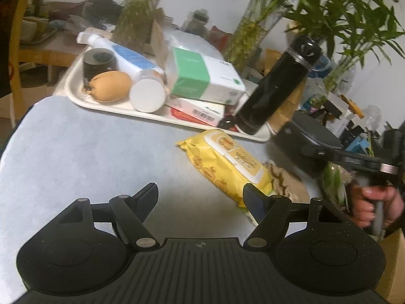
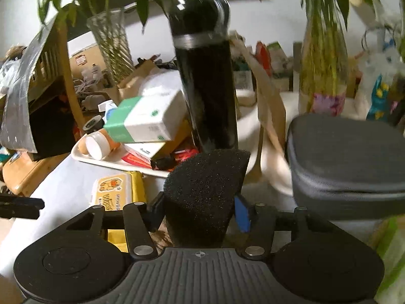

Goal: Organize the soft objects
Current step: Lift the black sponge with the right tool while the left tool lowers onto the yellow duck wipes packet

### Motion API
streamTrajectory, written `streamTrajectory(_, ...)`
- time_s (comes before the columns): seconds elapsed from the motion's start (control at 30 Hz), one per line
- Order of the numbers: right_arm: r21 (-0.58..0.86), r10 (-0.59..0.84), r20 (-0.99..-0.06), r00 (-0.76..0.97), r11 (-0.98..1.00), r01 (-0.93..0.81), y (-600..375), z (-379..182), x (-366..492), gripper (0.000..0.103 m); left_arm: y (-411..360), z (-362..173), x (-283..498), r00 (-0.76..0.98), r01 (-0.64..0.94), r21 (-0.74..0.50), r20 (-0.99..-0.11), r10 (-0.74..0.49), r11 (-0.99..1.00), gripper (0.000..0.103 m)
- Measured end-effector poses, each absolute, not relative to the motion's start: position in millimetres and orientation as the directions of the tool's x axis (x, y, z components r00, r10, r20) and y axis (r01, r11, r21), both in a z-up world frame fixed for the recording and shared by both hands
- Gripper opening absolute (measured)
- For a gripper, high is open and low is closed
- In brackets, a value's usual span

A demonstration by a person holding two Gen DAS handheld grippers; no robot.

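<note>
The right gripper (image 2: 200,212) clenches a black foam sponge (image 2: 206,190) between its fingers; the sponge bulges above the pads and hangs over the near right part of the grey table (image 1: 88,152). The left gripper (image 1: 200,197) hovers over the near edge of the table with its fingers spread wide and nothing between them. Just ahead of its right finger lies a yellow wipes pack (image 1: 225,162) with a white flip lid printed with cartoon bears; its lettering is too blurred to read. A brown cloth-like thing (image 1: 286,179) lies beside the pack toward the right edge. At the far edge of the table sits a white tray (image 1: 76,88). On the tray, a tan bun-shaped soft thing (image 1: 111,86) lies at the left end beside a white-capped jar (image 1: 148,93), a black tape roll (image 1: 98,60) and a white spray bottle (image 1: 124,53) with a blue label. A green-and-white box (image 1: 202,78) leans on a flatter white box (image 1: 200,110) that shows a barcode; none of their print is legible. A black flask (image 1: 276,86) with a silver band stands at the tray's right end. Right of it is a grey zip case (image 2: 349,162). Glass vases (image 2: 324,71) of green stalks stand behind the tray.
</note>
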State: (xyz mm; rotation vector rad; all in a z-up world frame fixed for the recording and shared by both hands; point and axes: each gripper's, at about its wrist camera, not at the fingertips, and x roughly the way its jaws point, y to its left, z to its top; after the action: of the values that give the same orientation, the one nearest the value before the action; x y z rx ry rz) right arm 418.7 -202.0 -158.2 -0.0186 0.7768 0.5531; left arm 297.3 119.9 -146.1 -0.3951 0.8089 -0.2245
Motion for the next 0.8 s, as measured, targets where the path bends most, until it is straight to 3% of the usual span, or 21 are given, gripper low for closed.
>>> streamTrajectory(0.23,0.128,0.45,-0.667,0.594,0.854,-0.503,-205,-128,393,0.057,131,-133,302,0.639,-0.076,-0.462,-0.703,-0.312,0.884,0.073)
streamTrajectory(0.8,0.025,0.362,-0.657,0.661,0.887,-0.461,-223,-92,321,0.057,78,-42,346,0.491,-0.168,-0.169,-0.869,-0.066,0.971,0.074)
